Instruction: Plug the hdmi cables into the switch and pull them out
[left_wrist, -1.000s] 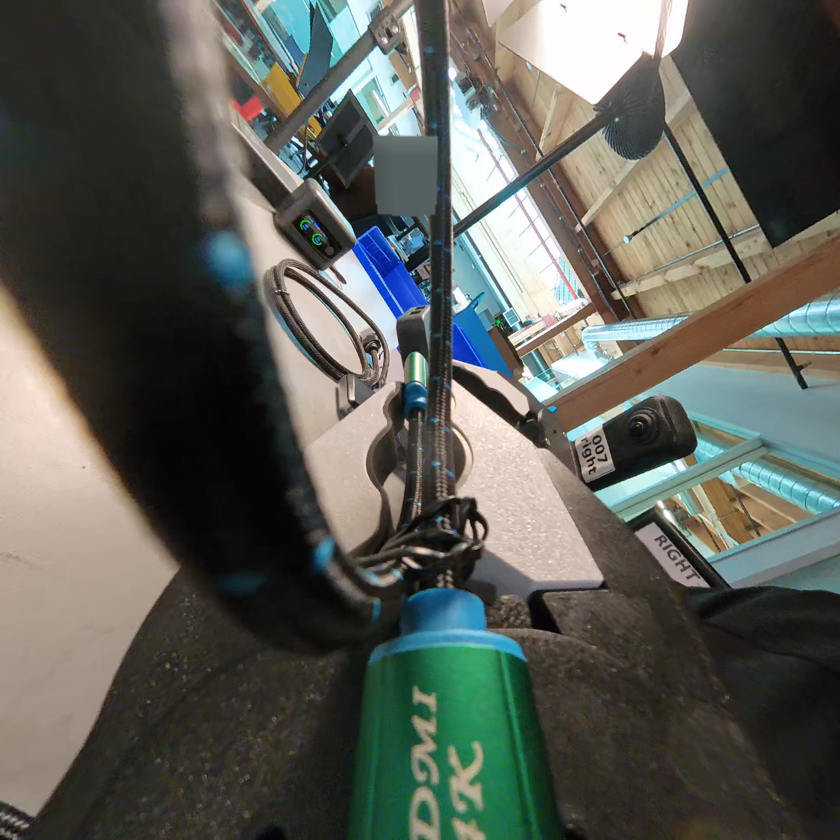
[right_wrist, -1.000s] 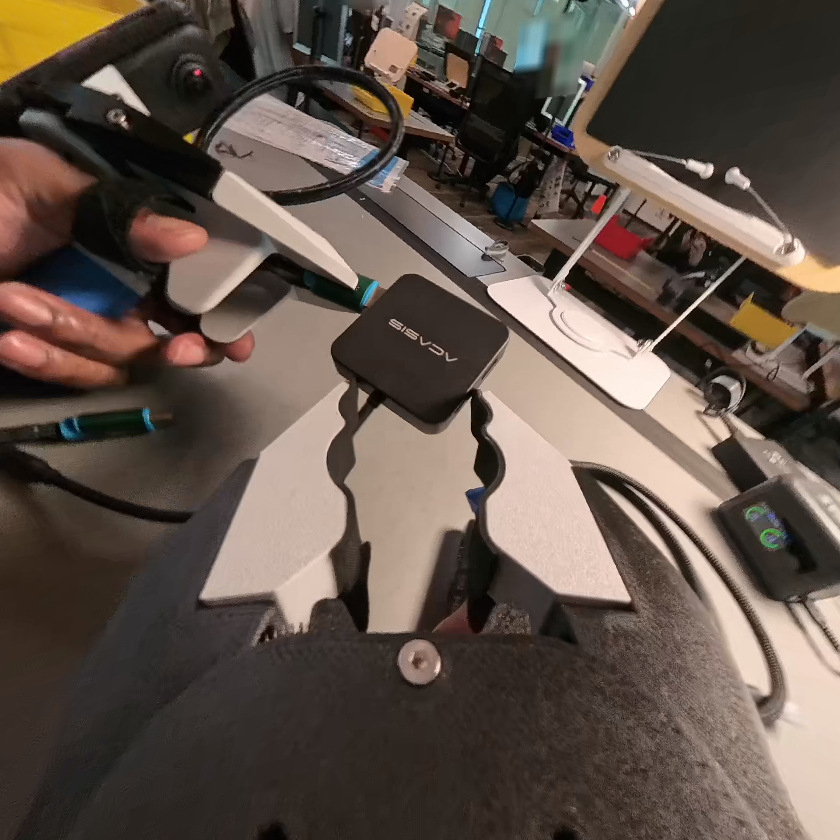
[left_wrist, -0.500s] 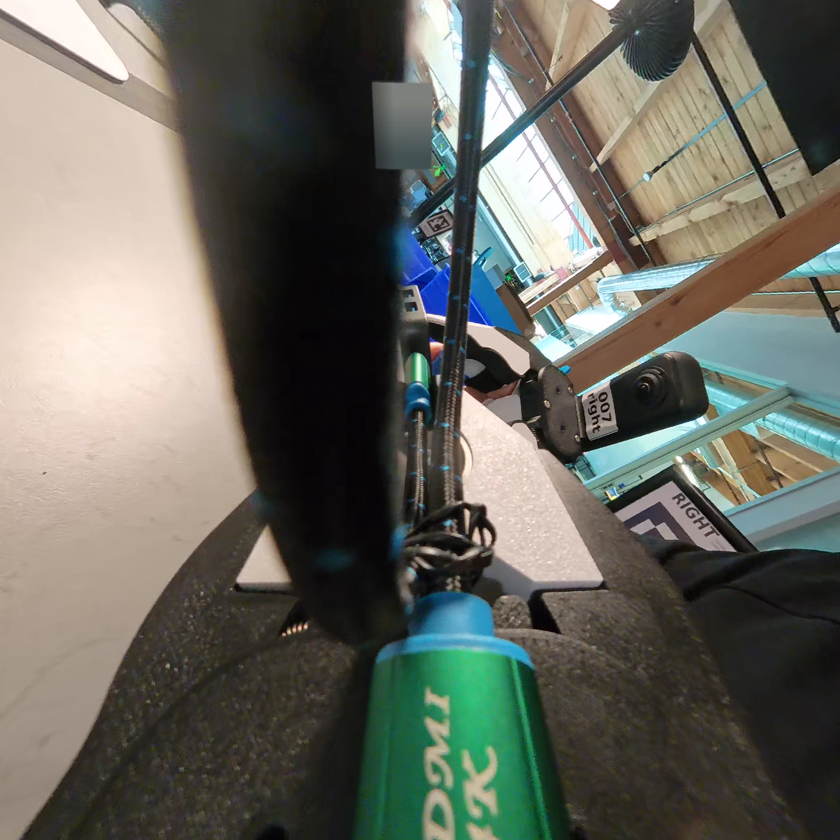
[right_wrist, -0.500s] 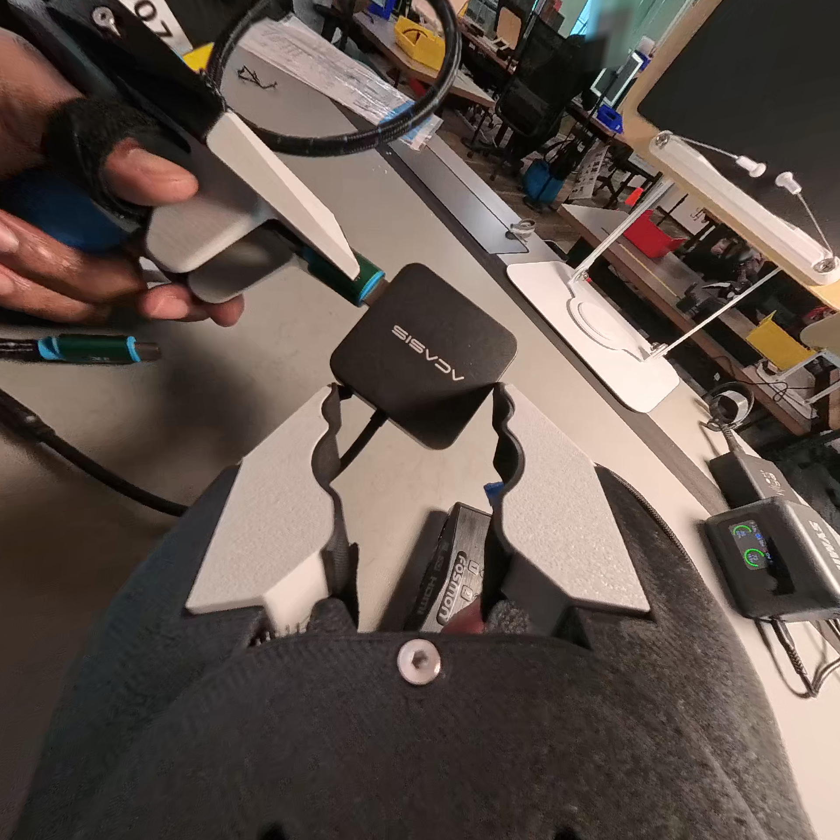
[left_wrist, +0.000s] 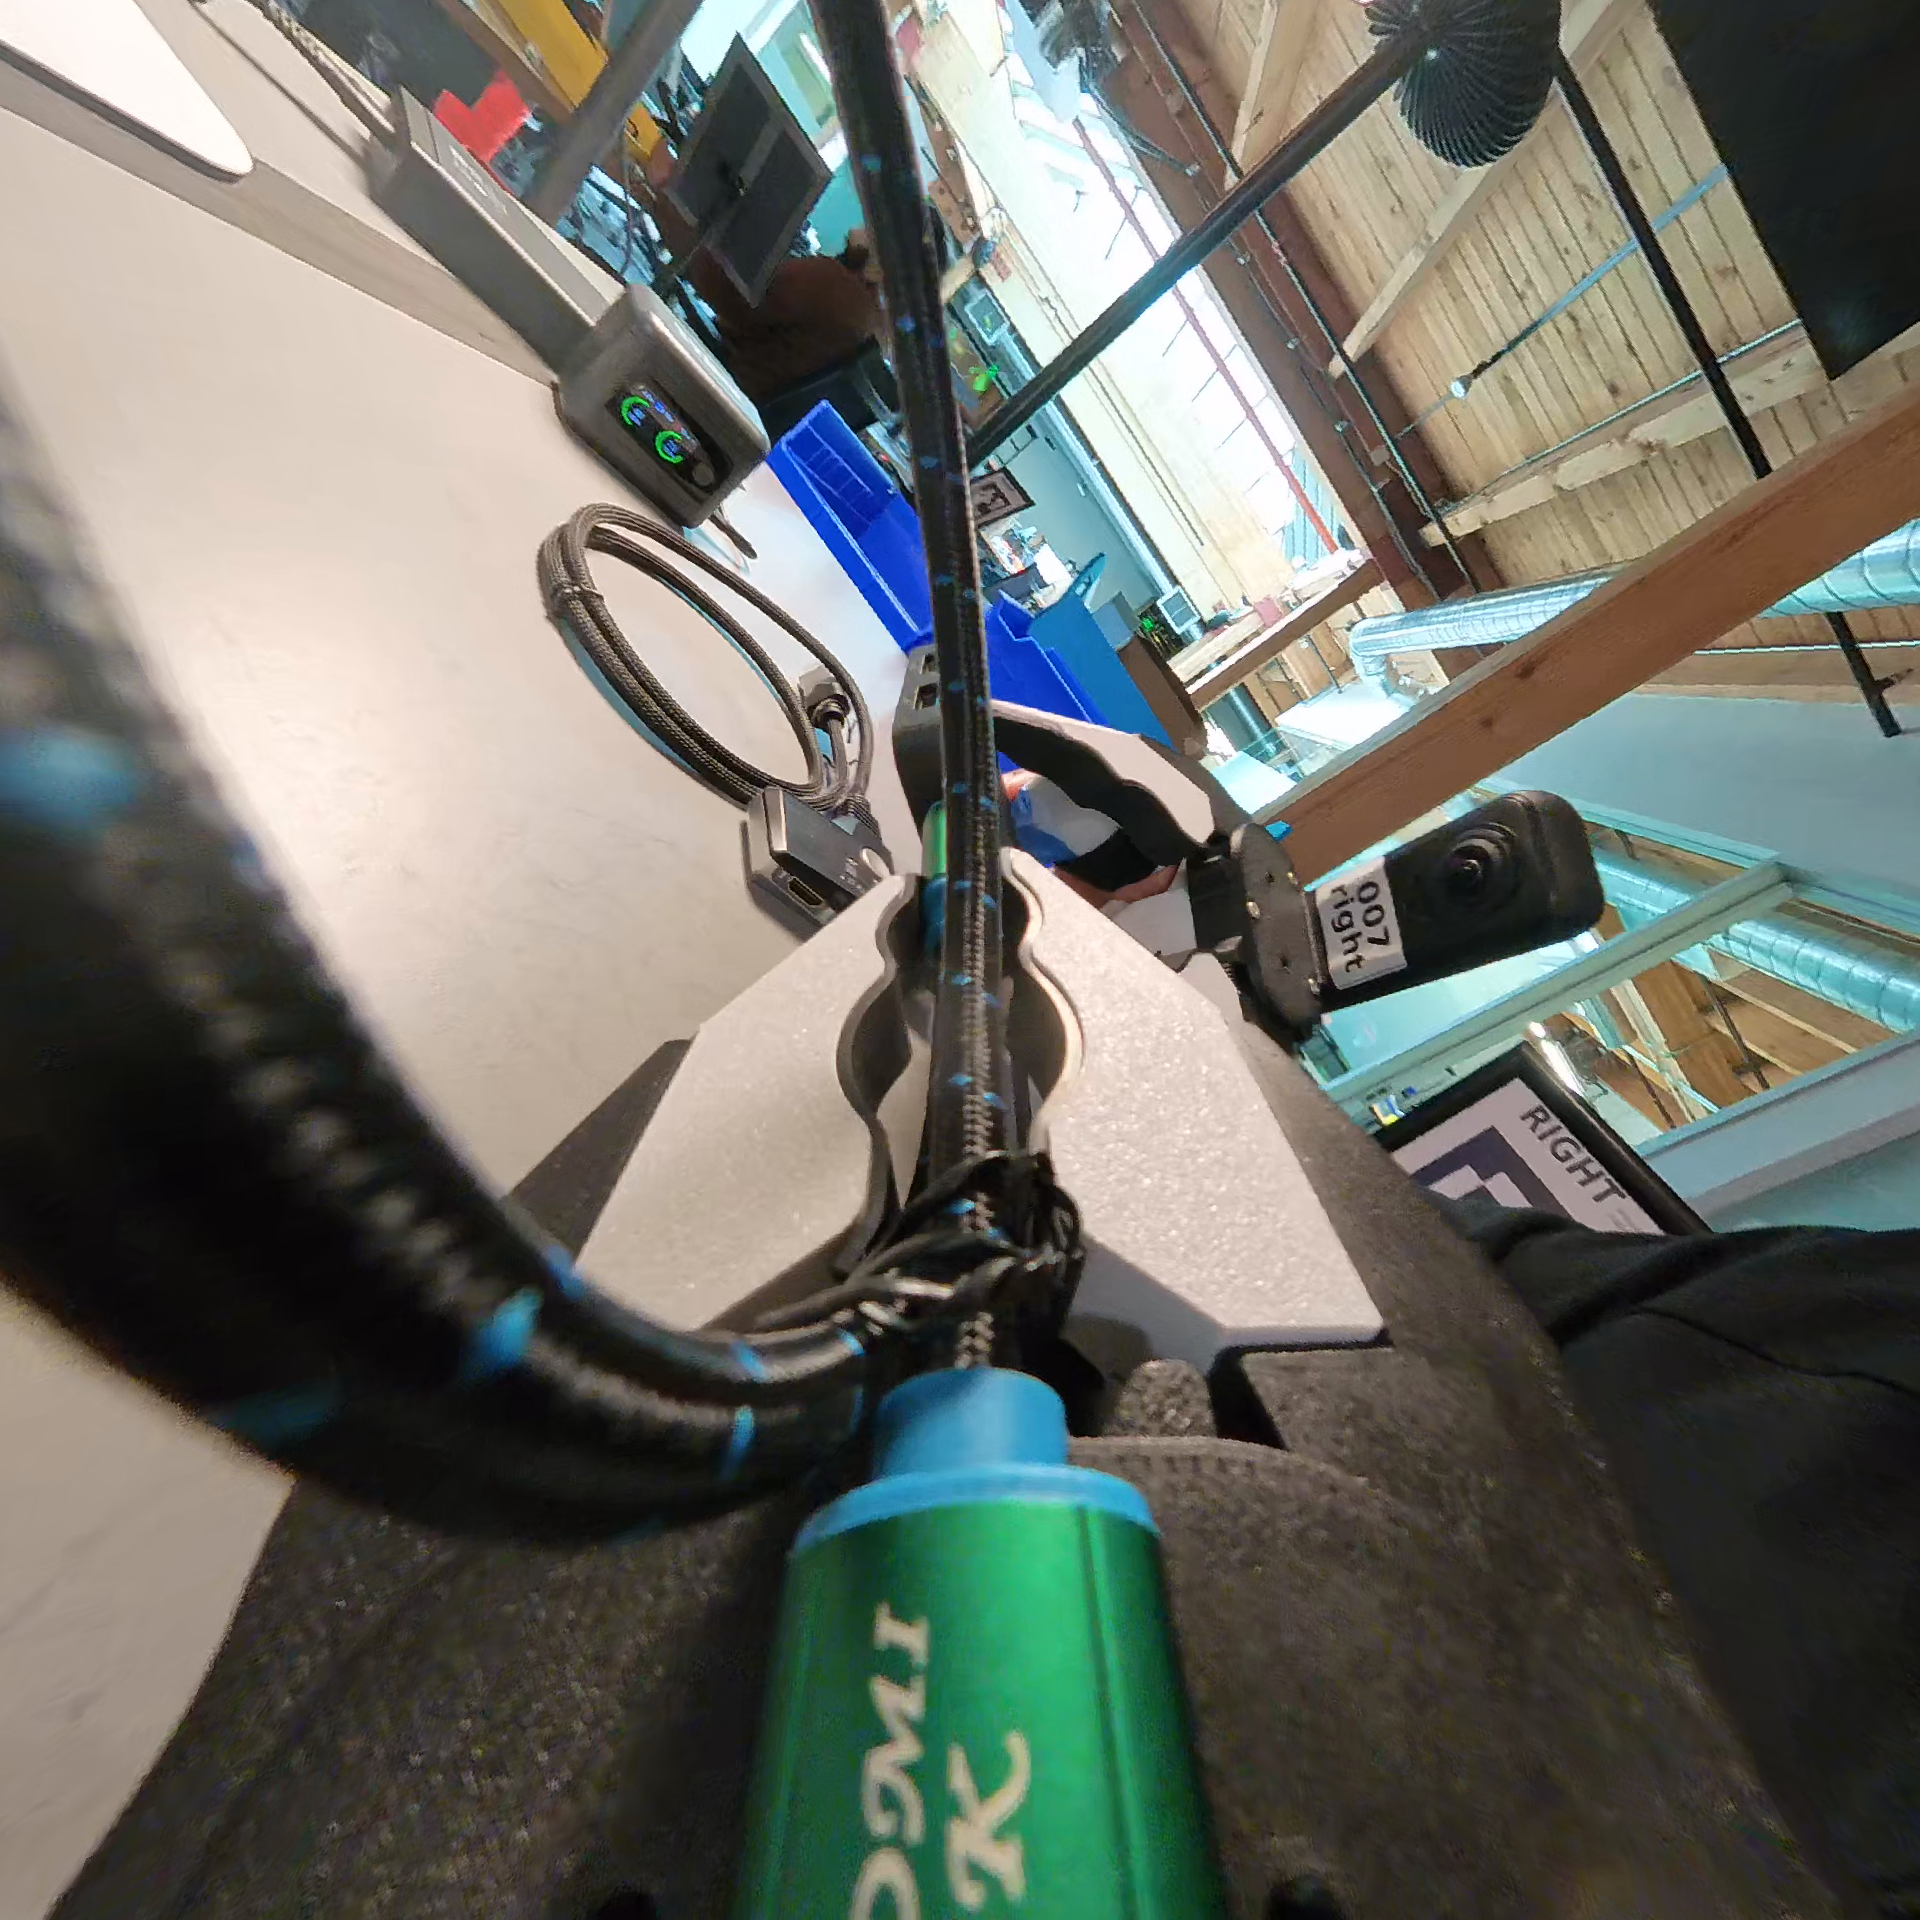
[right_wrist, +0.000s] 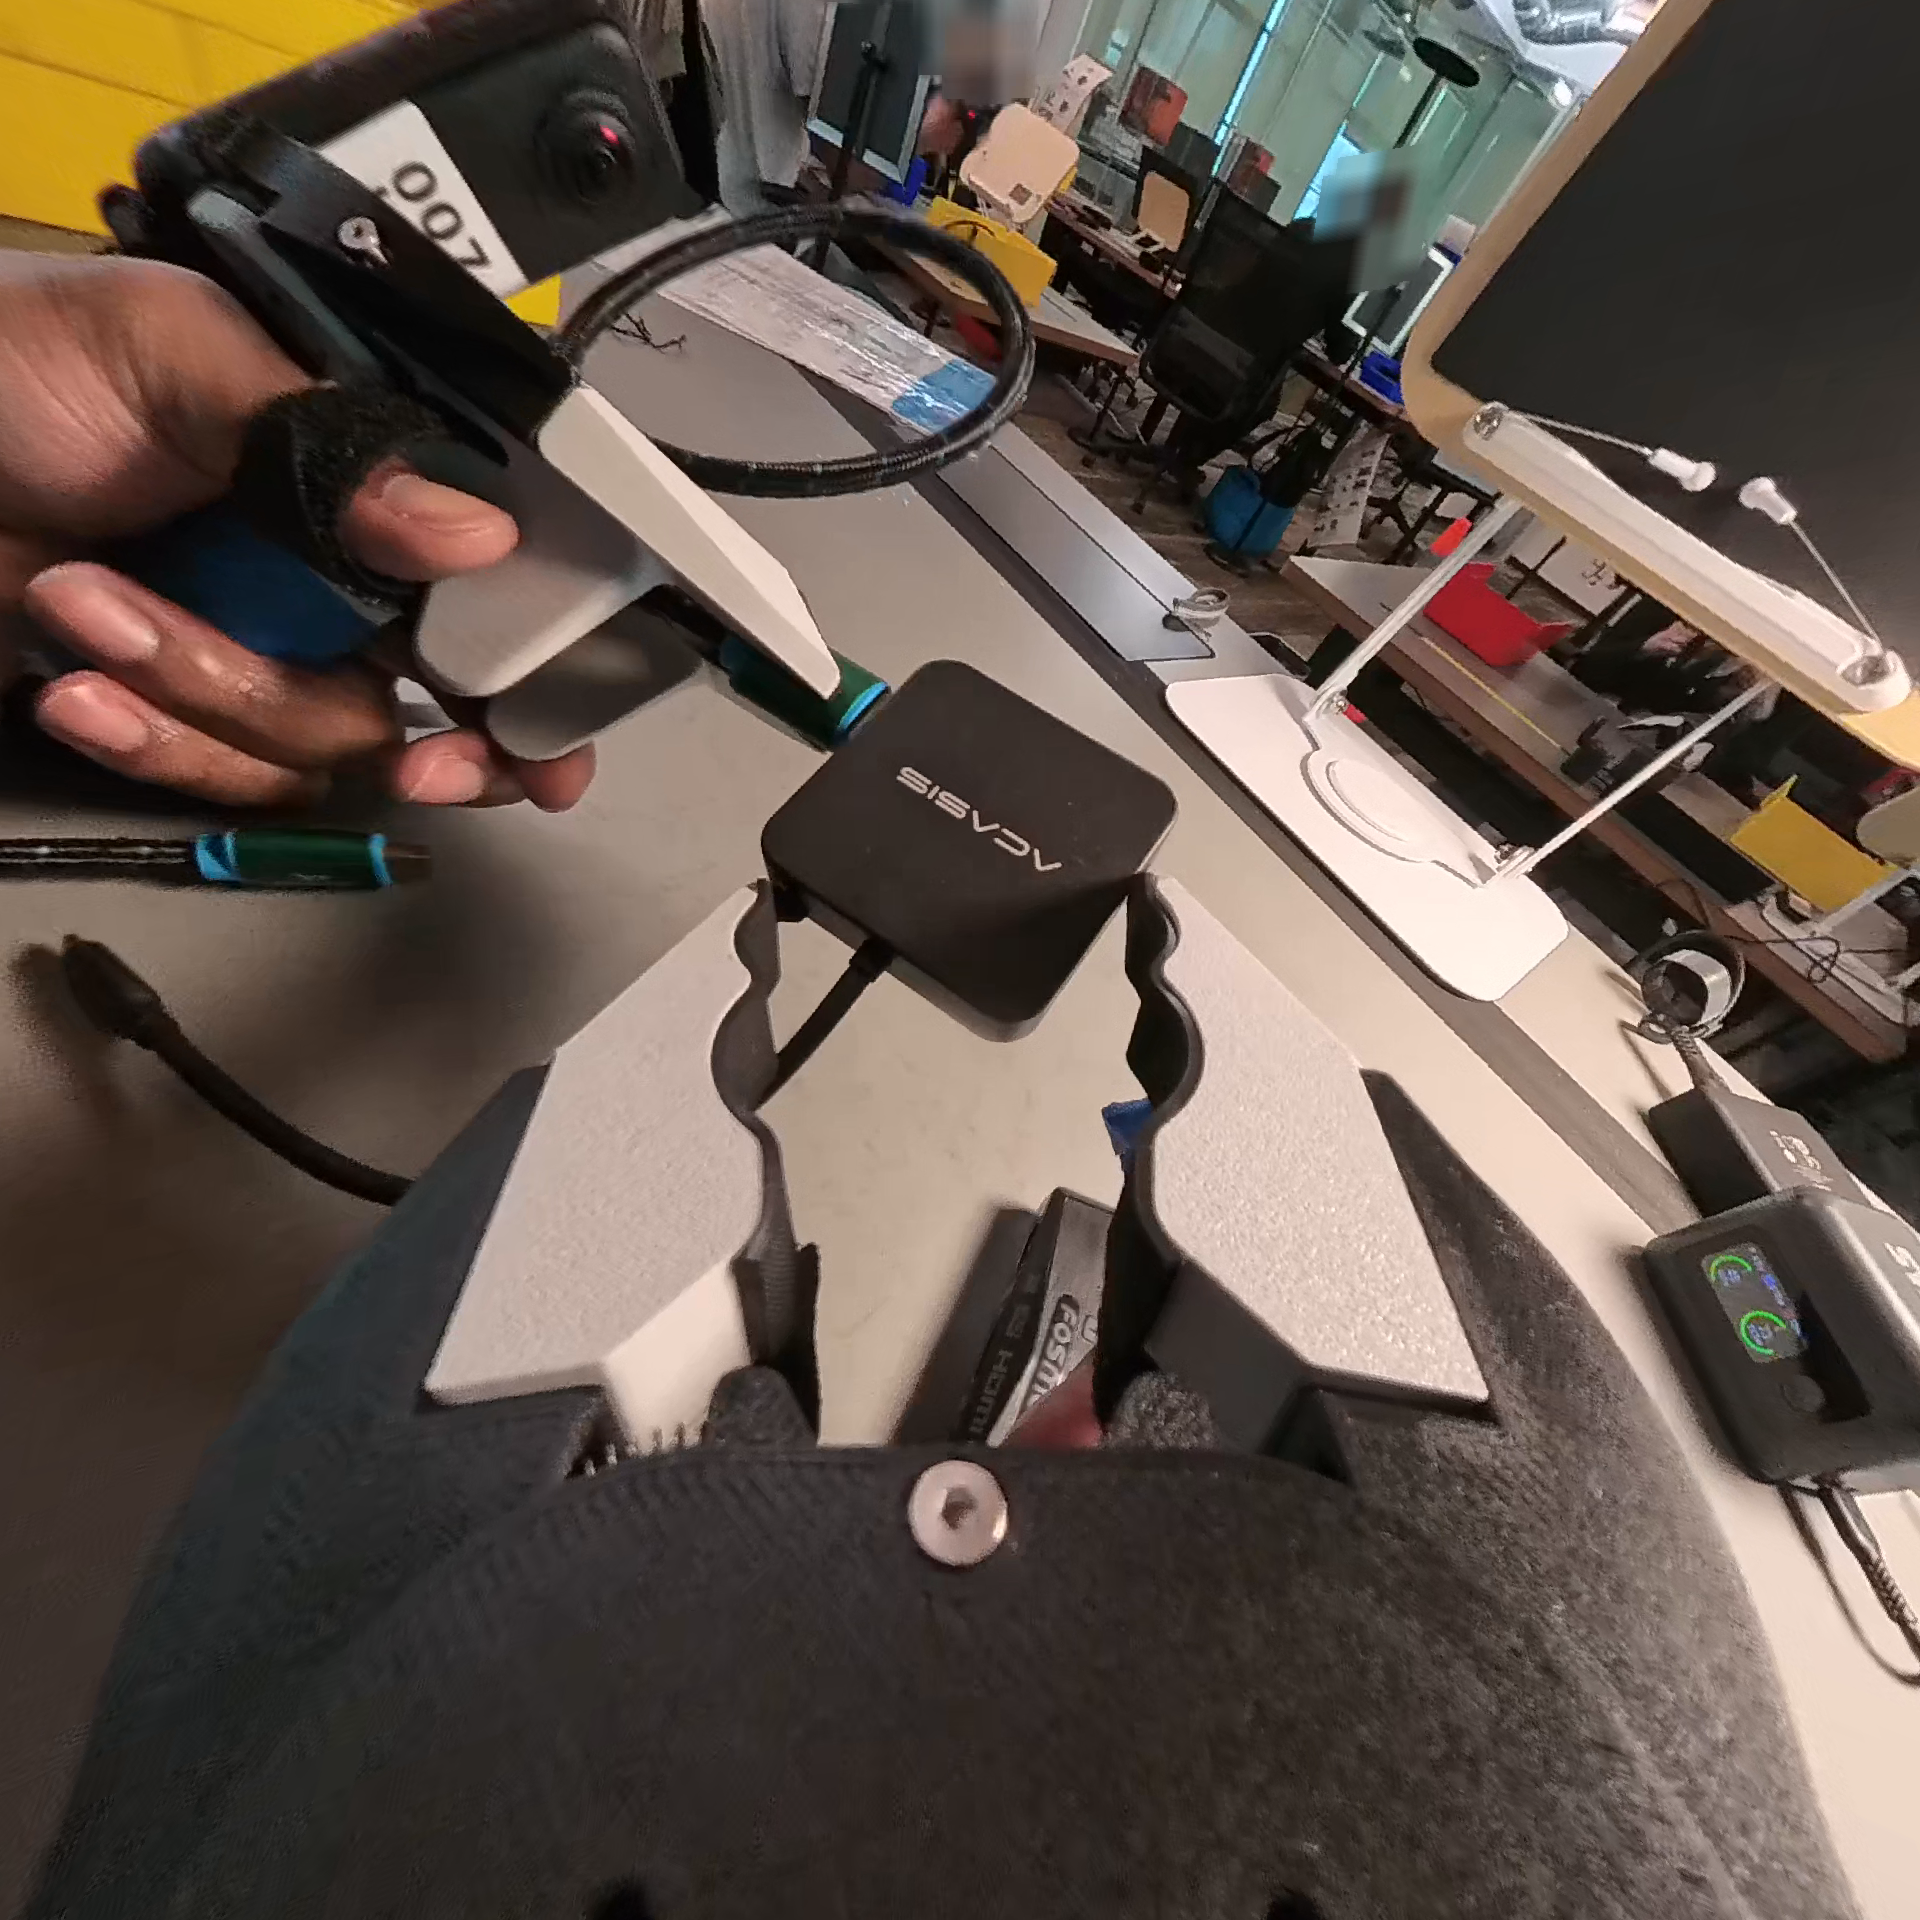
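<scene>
Landmark taken as the black switch (right_wrist: 966, 842), which sits on the grey table (right_wrist: 260, 1060).

Hidden or unclear: in the left wrist view the switch is almost wholly masked by a braided cable (left_wrist: 961, 727) running up the frame; only a dark corner is seen past the fingertips. A second green plug barrel (left_wrist: 997, 1683), blurred and cut off at the bottom edge, fills the foreground. In the right wrist view the port on the switch's left corner is covered by the plug, so the depth of seating cannot be told. A black adapter between the right gripper's fingers is partly hidden.

Left of the switch: one loose green-and-blue plug (right_wrist: 301, 860) is seen lying on the table, apart from it. The left gripper (right_wrist: 831, 681) is held by a hand (right_wrist: 156, 540); its jaws are clamped on a green plug (right_wrist: 857, 701) whose tip meets the switch's left corner.

At the switch: the right gripper (right_wrist: 951, 935) has its jaws closed against the switch's two near corners, holding it.

Right of the switch: one white lamp base (right_wrist: 1382, 831) and one power unit with green dials (right_wrist: 1787, 1340) are noted.

Count: three green plugs, one switch, two grippers.
</scene>
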